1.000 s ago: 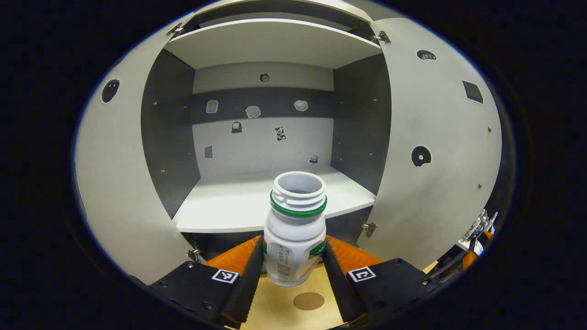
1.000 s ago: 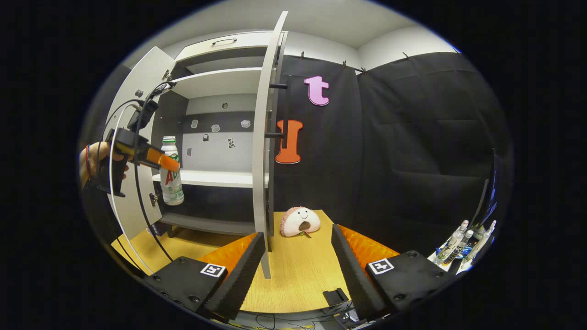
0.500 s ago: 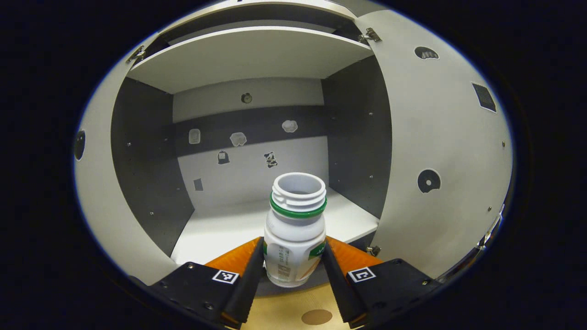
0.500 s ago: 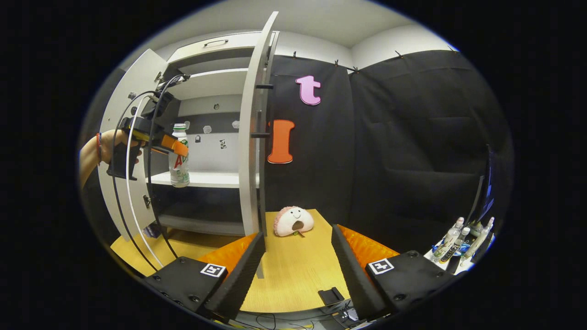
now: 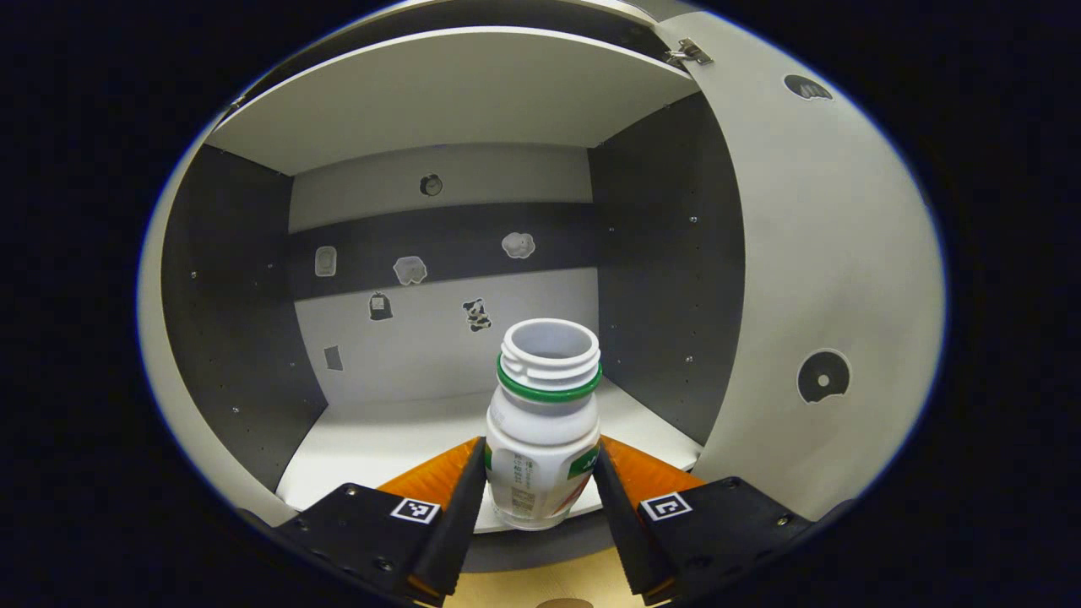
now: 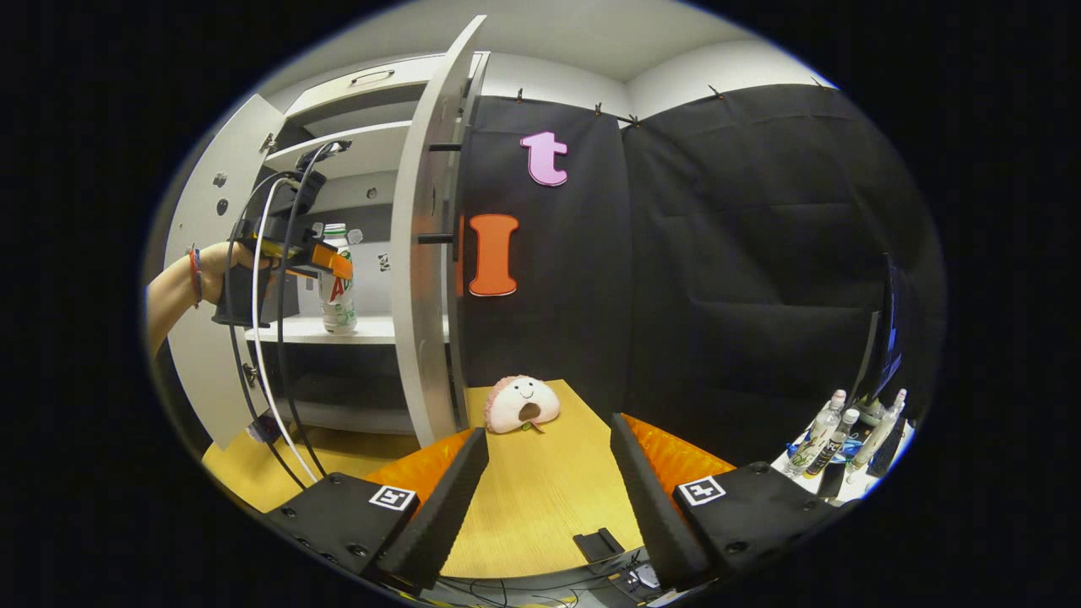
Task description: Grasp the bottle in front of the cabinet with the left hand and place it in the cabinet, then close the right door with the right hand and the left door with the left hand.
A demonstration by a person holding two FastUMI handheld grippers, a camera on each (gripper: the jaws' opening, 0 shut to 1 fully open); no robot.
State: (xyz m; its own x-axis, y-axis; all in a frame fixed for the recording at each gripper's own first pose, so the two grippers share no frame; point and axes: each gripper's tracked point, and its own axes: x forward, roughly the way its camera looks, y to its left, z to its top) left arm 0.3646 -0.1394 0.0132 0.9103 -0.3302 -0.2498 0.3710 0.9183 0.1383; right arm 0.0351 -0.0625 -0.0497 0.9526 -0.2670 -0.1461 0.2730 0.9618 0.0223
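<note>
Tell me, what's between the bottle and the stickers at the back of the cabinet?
Nothing. In the left gripper view, just bare white shelf runs from the bottle to the stickers on the back wall.

Bottle (image 5: 542,439) base behind jaws

The left claw (image 5: 540,494) is clamped on the white plastic bottle (image 5: 542,439), level, held by a hand (image 6: 221,263). The right claw (image 6: 547,481) gapes empty, pointing level, right of that bottle.
</note>
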